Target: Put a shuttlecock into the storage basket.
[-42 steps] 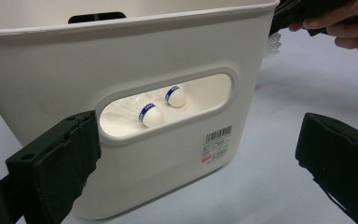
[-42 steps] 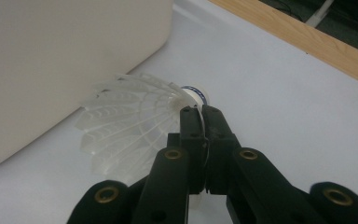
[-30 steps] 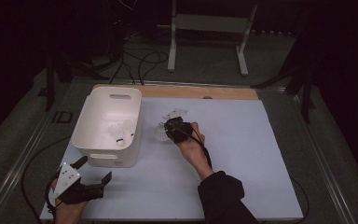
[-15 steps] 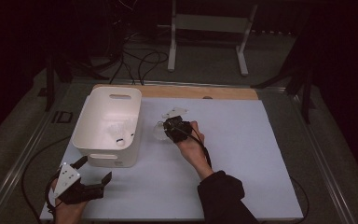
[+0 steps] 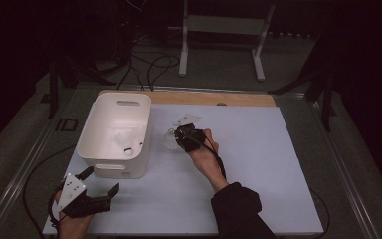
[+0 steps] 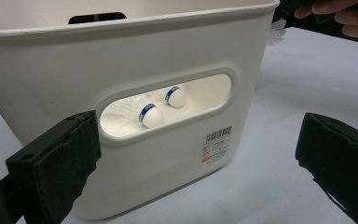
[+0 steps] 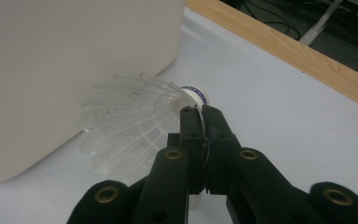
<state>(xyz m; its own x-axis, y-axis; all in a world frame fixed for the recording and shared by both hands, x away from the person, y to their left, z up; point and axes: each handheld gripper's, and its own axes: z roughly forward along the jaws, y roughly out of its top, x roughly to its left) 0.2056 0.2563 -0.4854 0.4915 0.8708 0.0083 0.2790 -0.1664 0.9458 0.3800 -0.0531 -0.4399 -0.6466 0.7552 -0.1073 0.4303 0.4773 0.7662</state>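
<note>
A white plastic bin (image 5: 92, 137) stands on the left of the white table mat. Through its handle cutout, in the left gripper view, I see two shuttlecocks (image 6: 150, 115) with white corks and blue bands lying inside the bin (image 6: 121, 56). My left gripper (image 5: 99, 182) rests near the front left corner, just before the bin, jaws open and empty (image 6: 196, 163). My right gripper (image 5: 186, 137) sits right of the bin, shut on a white feather shuttlecock (image 7: 135, 116) close to its cork. That shuttlecock (image 5: 170, 139) lies low on the mat beside the bin wall (image 7: 51, 70).
A wooden strip (image 5: 189, 97) runs along the mat's far edge (image 7: 284, 51). Beyond it a white metal stand (image 5: 219, 30) and dark cables (image 5: 149, 64) lie on the floor. The mat (image 5: 273, 159) spreads out to the right of my right hand.
</note>
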